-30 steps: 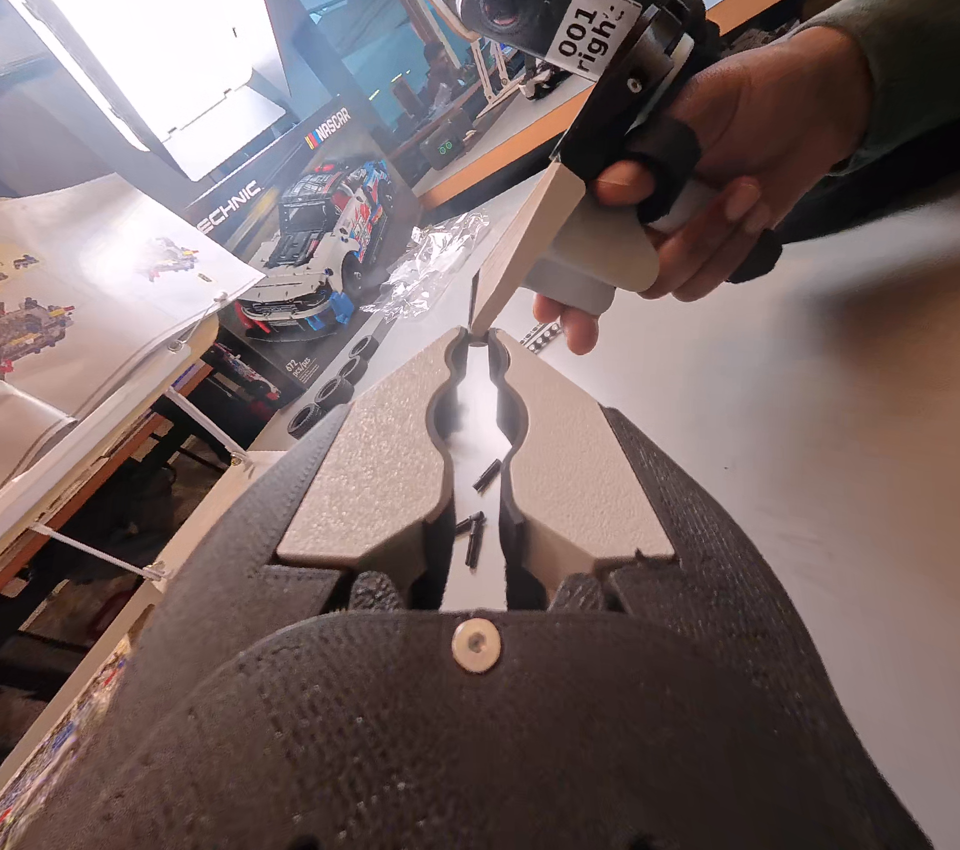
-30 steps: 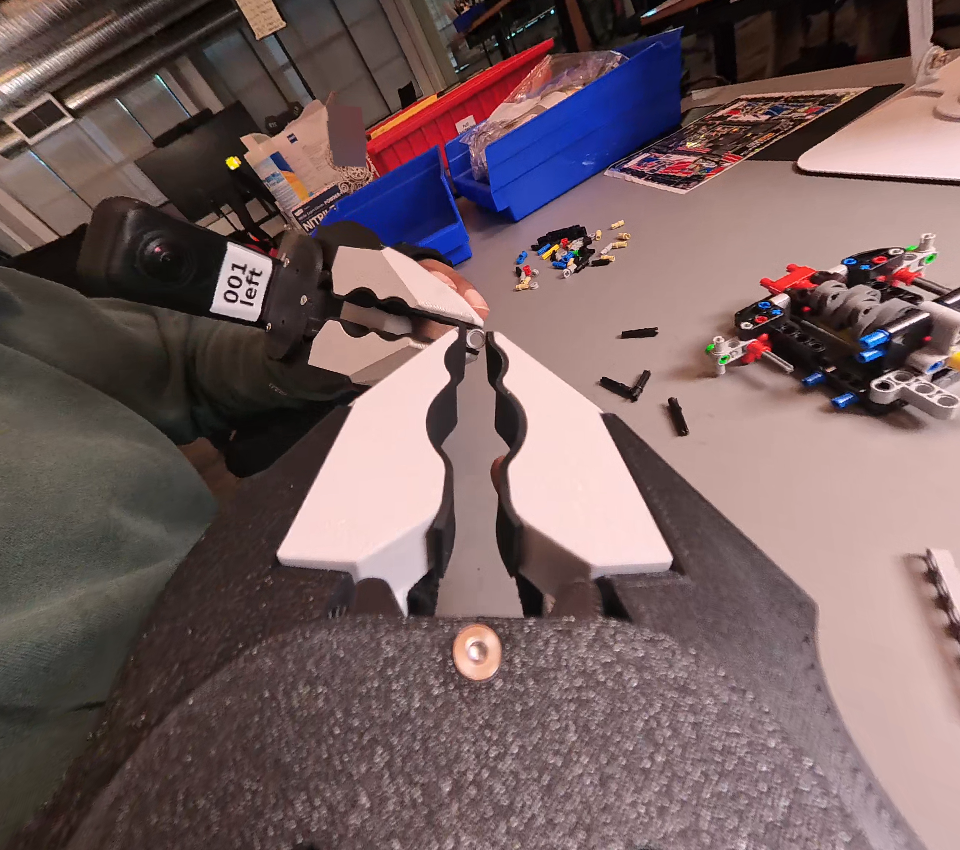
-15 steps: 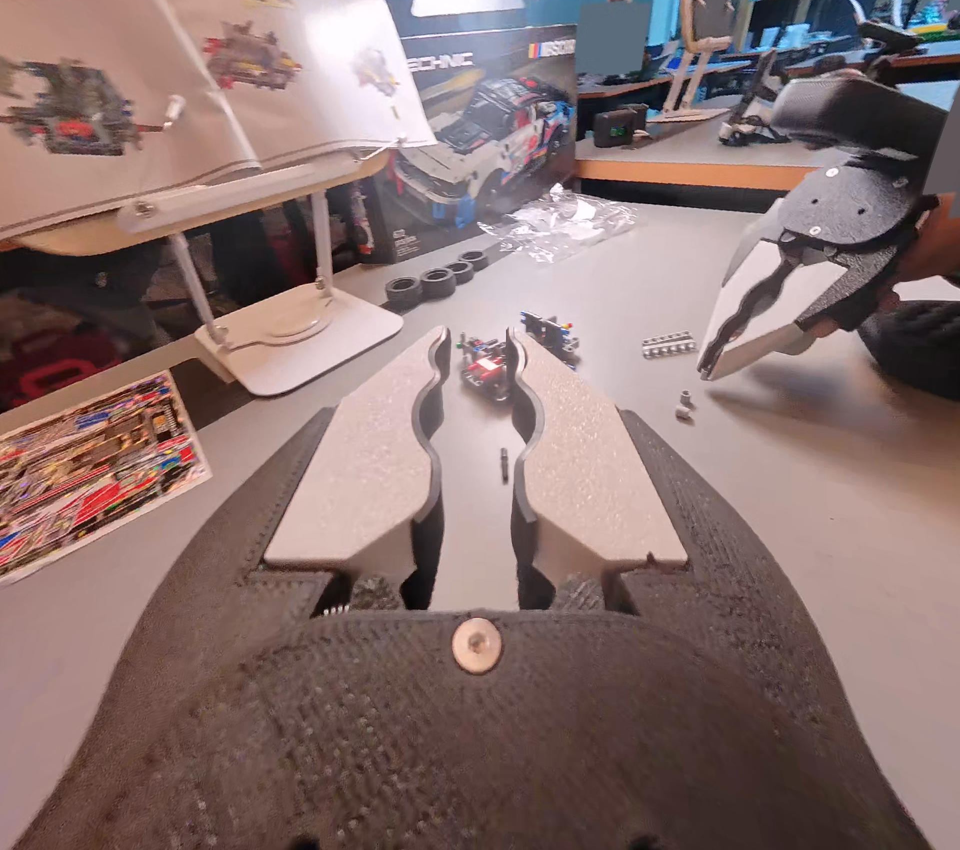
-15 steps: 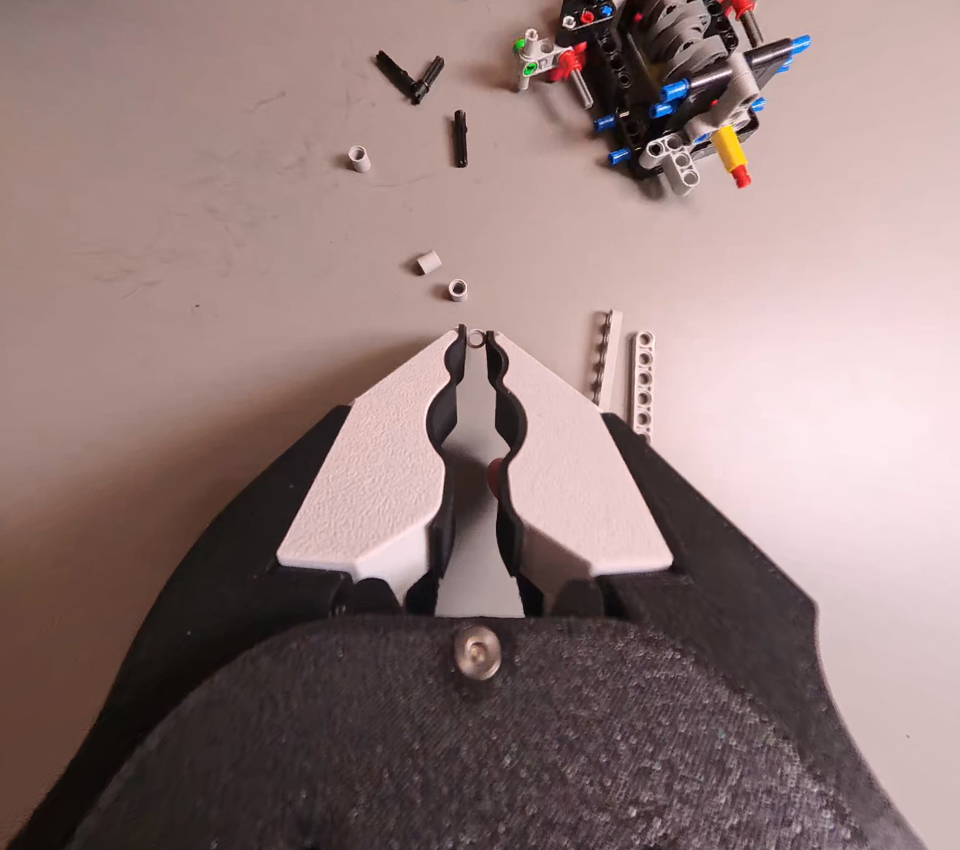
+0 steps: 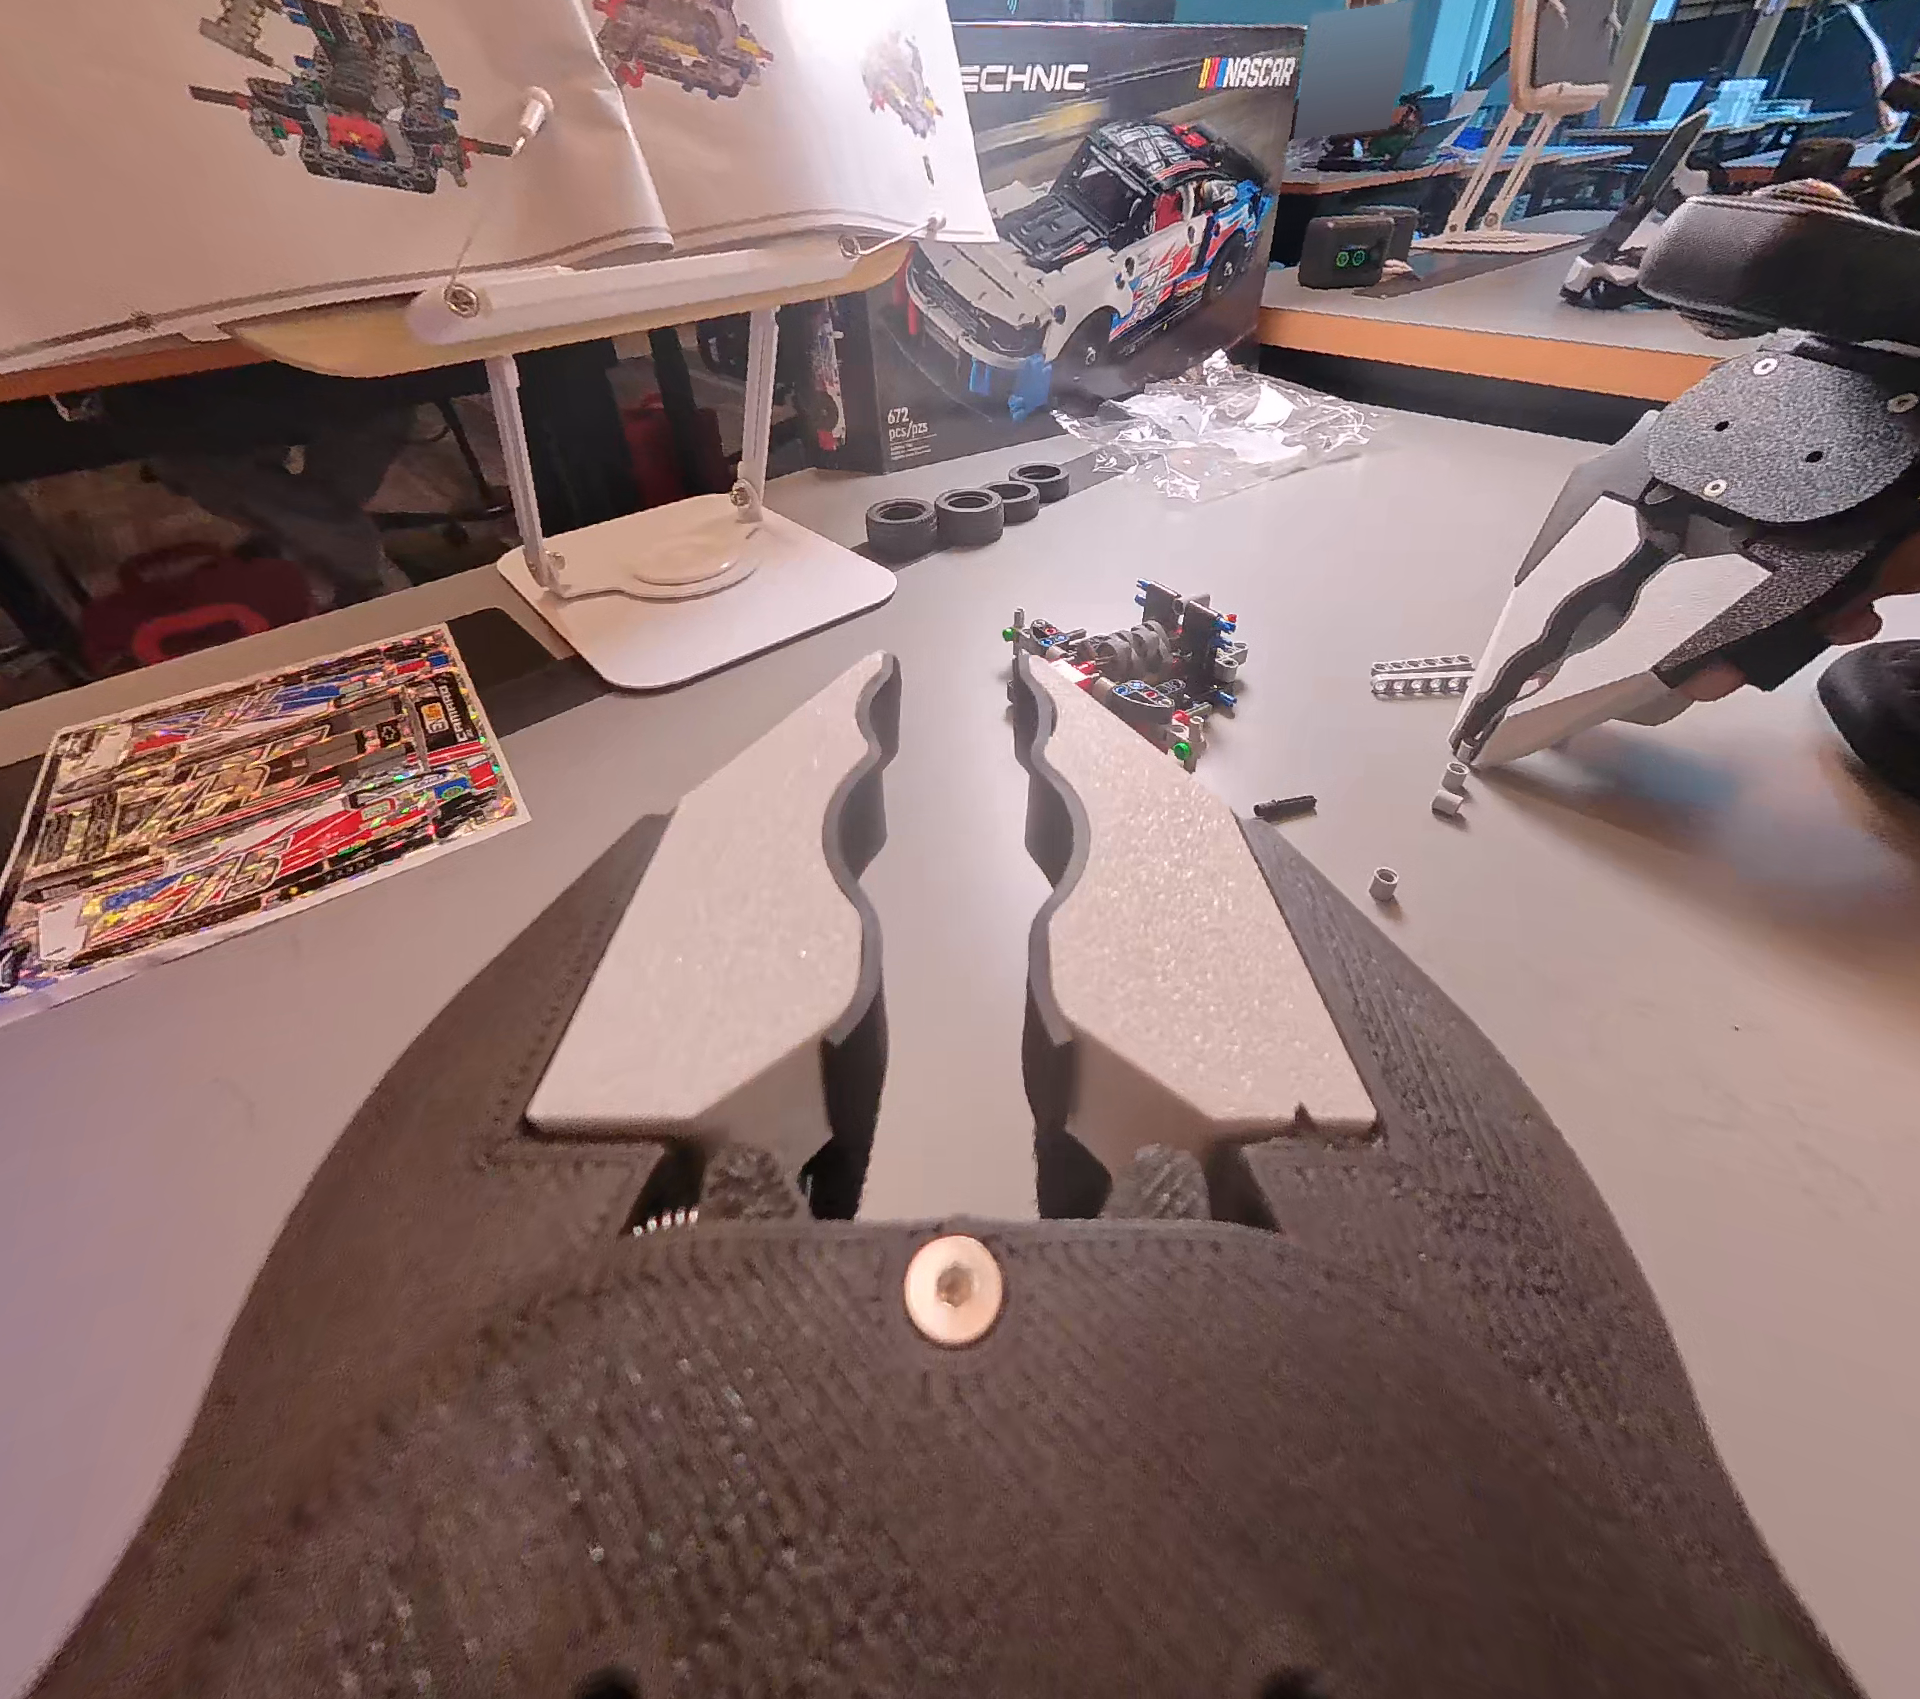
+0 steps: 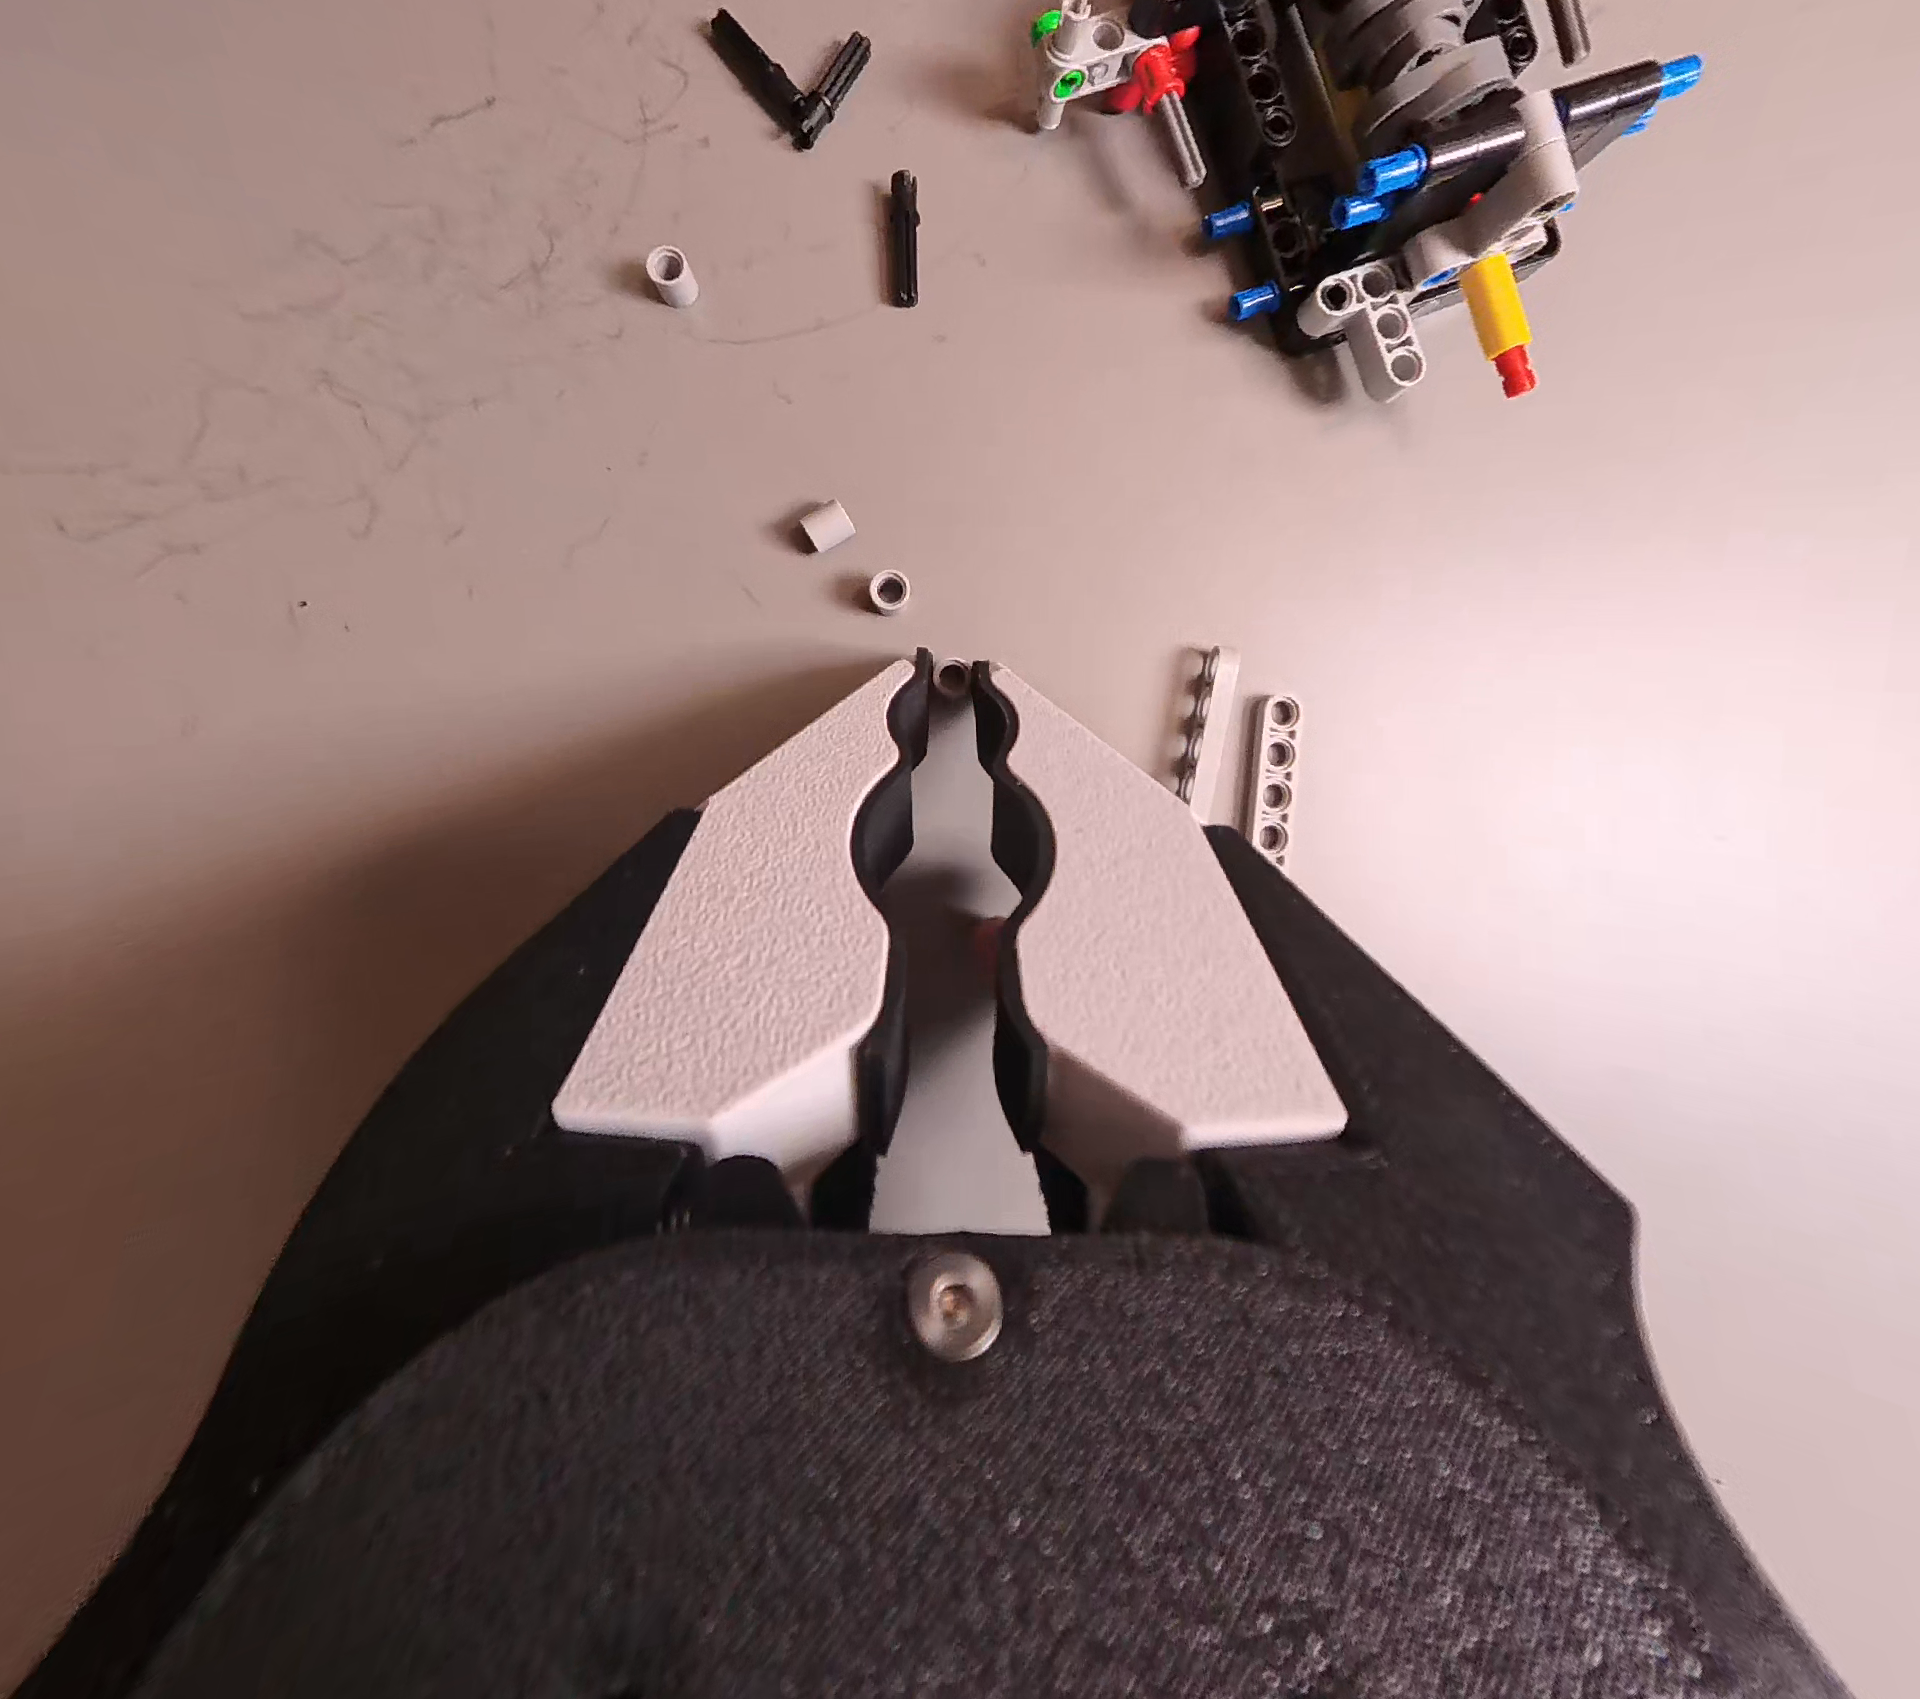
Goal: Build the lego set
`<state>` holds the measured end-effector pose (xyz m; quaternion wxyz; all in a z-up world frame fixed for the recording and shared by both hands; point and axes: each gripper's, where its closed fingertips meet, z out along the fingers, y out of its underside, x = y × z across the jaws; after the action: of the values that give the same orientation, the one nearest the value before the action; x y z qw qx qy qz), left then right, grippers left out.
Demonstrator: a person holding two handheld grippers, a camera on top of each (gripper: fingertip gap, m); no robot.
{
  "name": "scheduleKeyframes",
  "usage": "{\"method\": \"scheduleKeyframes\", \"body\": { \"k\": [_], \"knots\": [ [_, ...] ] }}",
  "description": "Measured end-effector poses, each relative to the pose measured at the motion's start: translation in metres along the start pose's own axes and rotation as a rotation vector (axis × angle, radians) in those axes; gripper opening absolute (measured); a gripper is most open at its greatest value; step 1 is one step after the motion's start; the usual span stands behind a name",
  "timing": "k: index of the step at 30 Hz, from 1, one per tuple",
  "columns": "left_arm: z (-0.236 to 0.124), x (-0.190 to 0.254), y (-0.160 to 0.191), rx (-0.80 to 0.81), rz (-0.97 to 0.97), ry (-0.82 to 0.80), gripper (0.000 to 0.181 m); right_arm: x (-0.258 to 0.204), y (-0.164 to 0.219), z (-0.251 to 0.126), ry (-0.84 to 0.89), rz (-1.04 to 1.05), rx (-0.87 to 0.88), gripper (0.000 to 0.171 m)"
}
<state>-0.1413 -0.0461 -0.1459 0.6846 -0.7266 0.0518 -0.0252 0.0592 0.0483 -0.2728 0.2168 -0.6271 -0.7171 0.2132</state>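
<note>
The right gripper (image 6: 952, 675) points straight down at the grey counter (image 6: 312, 714), its fingers (image 6: 790, 901) narrowed onto a small grey bushing (image 6: 951, 674) pinched at the very tips. Just ahead lie two more grey bushings (image 6: 889, 591), with a third (image 6: 671, 277) farther off among four black pins (image 6: 903, 238). Two grey beams (image 6: 1276, 776) lie just right of the fingers. The partly built lego chassis (image 6: 1371, 80) sits well apart at upper right. The left gripper (image 5: 954, 693) hovers with its fingers spread wide and empty, aimed toward the chassis (image 5: 1127, 662); behind it stand four tyres (image 5: 966, 511), the set box (image 5: 1112, 236), an instruction booklet (image 5: 416, 39) on a stand, and a sticker sheet (image 5: 249, 797).
</note>
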Motion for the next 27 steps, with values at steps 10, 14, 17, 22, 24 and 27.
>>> {"method": "scheduleKeyframes", "body": {
  "k": [10, 14, 17, 22, 24, 27],
  "knots": [
    [-0.003, -0.004, -0.001, 0.001, 0.003, -0.025, 0.02, 0.007, -0.009, -0.011, 0.022, 0.037, 0.096, 0.011],
    [-0.005, -0.009, 0.001, -0.015, -0.018, -0.038, 0.02, 0.017, -0.028, -0.033, 0.046, 0.065, 0.265, 0.017],
    [-0.007, -0.014, 0.002, -0.017, -0.029, -0.047, 0.023, 0.022, -0.046, -0.056, 0.045, 0.064, 0.458, 0.025],
    [-0.013, -0.025, 0.003, -0.02, -0.038, -0.08, 0.025, 0.027, -0.054, -0.081, 0.04, 0.107, 0.68, 0.033],
    [-0.017, -0.034, 0.003, -0.026, -0.041, -0.111, 0.025, 0.028, -0.05, -0.083, 0.048, 0.118, 0.71, 0.034],
    [-0.027, -0.06, 0.007, -0.068, -0.018, -0.199, 0.02, 0.026, -0.045, -0.083, 0.055, 0.113, 0.725, 0.032]
  ]
}}
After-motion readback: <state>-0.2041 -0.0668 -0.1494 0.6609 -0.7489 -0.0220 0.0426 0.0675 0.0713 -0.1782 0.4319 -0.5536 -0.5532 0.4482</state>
